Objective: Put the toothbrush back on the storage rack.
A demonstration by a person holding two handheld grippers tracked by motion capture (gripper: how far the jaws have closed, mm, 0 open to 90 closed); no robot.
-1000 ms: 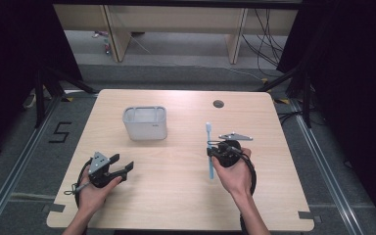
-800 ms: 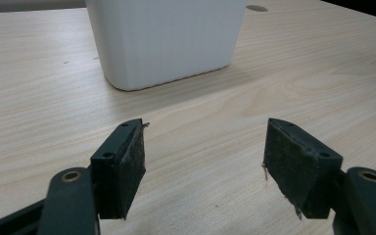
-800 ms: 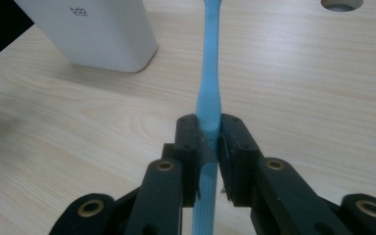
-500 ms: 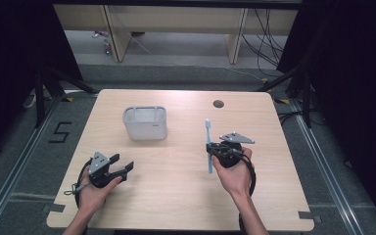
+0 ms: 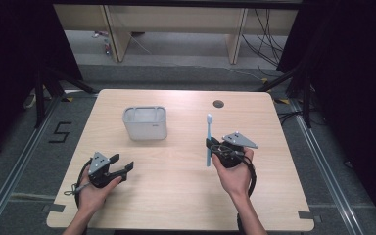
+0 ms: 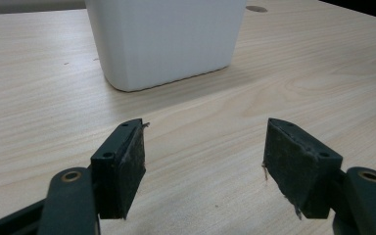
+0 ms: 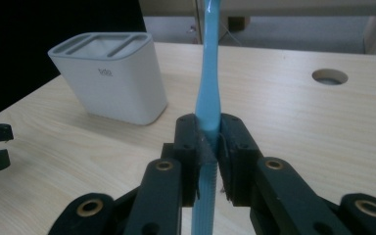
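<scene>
A light blue toothbrush [image 5: 208, 139] is pinched upright between the pads of my right gripper [image 5: 209, 144], brush head up; in the right gripper view its handle [image 7: 208, 83] rises from the shut jaws of my right gripper [image 7: 208, 147]. A white slotted holder [image 5: 145, 123] stands on the wooden table [image 5: 176, 196], left of the brush. The holder [image 7: 108, 83] lies ahead and to the left in the right gripper view. My left gripper [image 5: 125, 166] rests low at the front left, open with nothing in it. The left gripper [image 6: 203, 156] faces the holder's wall [image 6: 166, 39].
A round cable hole [image 5: 218, 104] sits near the table's far edge. Dark curtains and floor rails flank the table. Wooden furniture legs and cables stand behind it.
</scene>
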